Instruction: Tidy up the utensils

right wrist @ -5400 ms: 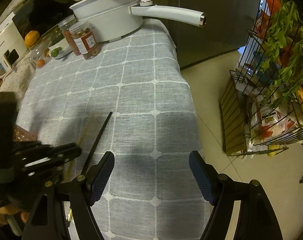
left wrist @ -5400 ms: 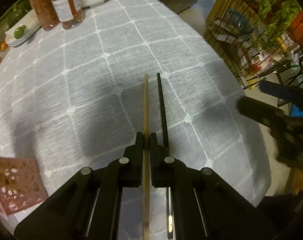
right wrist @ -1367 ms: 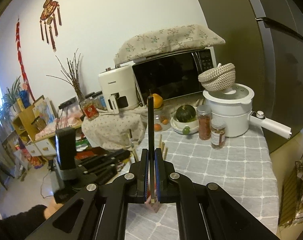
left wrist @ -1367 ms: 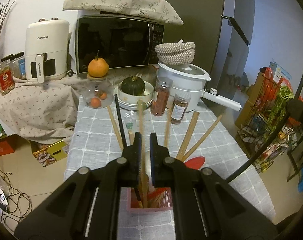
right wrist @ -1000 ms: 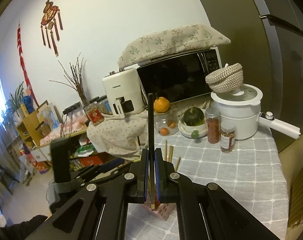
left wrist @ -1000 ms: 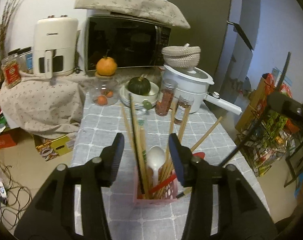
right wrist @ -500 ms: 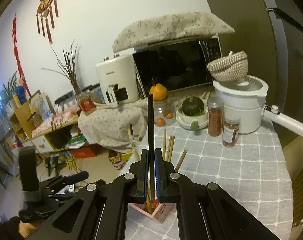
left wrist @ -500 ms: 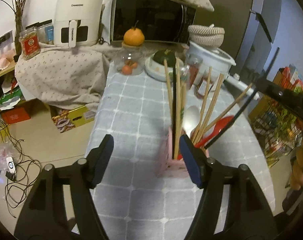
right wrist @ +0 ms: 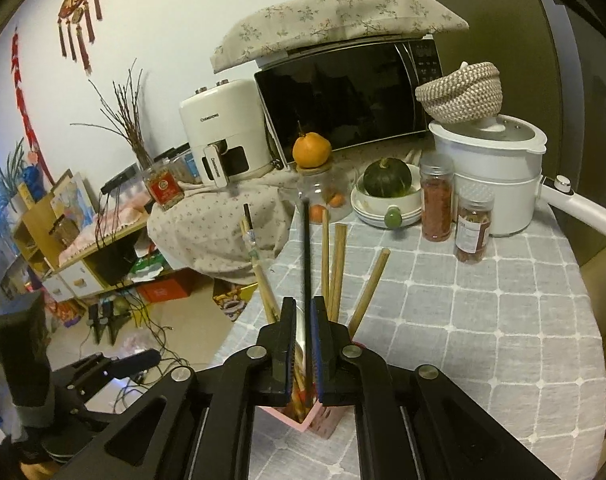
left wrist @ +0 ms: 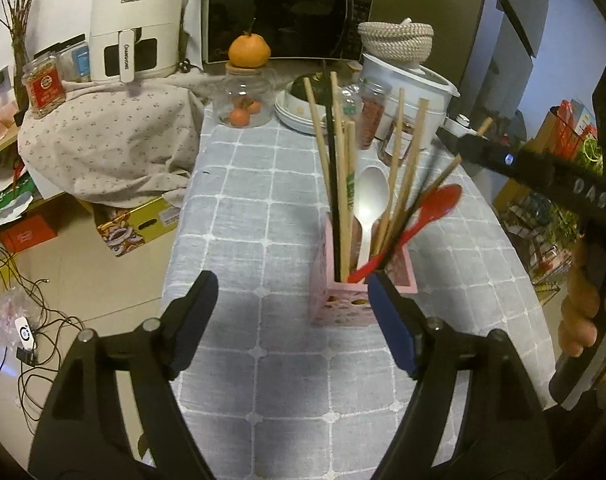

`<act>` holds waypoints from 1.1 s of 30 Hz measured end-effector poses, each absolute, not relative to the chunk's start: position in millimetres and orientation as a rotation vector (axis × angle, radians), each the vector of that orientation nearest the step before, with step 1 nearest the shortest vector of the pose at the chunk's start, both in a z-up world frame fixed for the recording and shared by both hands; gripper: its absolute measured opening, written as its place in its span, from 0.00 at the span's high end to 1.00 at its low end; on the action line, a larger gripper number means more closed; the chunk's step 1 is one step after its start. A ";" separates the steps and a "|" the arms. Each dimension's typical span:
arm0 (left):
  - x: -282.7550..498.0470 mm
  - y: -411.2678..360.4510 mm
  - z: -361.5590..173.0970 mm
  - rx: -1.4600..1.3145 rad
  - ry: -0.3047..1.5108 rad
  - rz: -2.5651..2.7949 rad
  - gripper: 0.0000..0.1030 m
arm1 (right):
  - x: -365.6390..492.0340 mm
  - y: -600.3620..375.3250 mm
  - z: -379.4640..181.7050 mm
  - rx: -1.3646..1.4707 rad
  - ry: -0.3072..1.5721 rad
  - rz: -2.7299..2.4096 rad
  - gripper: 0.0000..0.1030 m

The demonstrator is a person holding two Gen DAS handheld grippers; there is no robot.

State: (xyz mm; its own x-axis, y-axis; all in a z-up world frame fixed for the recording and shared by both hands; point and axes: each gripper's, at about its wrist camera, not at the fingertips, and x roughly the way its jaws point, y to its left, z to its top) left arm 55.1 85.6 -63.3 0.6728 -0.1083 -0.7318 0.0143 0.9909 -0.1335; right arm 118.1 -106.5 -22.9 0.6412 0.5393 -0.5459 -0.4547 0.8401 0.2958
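Note:
A pink perforated utensil holder (left wrist: 361, 300) stands on the grey checked tablecloth (left wrist: 263, 216). It holds several wooden chopsticks (left wrist: 345, 184), a black chopstick (left wrist: 331, 168), a white spoon (left wrist: 367, 200) and a red spoon (left wrist: 423, 212). My left gripper (left wrist: 291, 308) is open and empty, just short of the holder. My right gripper (right wrist: 302, 344) is shut on a black chopstick (right wrist: 305, 256), held upright right above the holder (right wrist: 303, 416). The right gripper also shows at the right edge of the left wrist view (left wrist: 503, 156).
At the table's far end stand a white pot (right wrist: 499, 176), two spice jars (right wrist: 437, 200), a bowl with a green squash (right wrist: 387, 184) and a glass jar topped by an orange (right wrist: 311, 150). A microwave (right wrist: 351, 92) and an air fryer (right wrist: 223, 132) stand behind. The table edge drops off on the left.
My left gripper let go of the wooden chopstick in the holder, opened and drew back. My right gripper brought the black chopstick lower, over the holder.

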 end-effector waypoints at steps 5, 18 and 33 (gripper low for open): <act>52.8 80.5 -59.9 -0.119 0.836 -0.060 0.20 | 109.7 -121.9 -5.4 0.175 0.637 0.582 0.76; 26.8 37.2 -22.4 -0.042 0.762 -0.015 0.04 | 54.5 -191.1 30.2 0.055 0.577 0.378 0.35; -1.6 -6.0 4.8 -0.043 0.708 0.024 0.01 | 5.0 -234.5 35.8 -0.029 0.599 0.146 0.02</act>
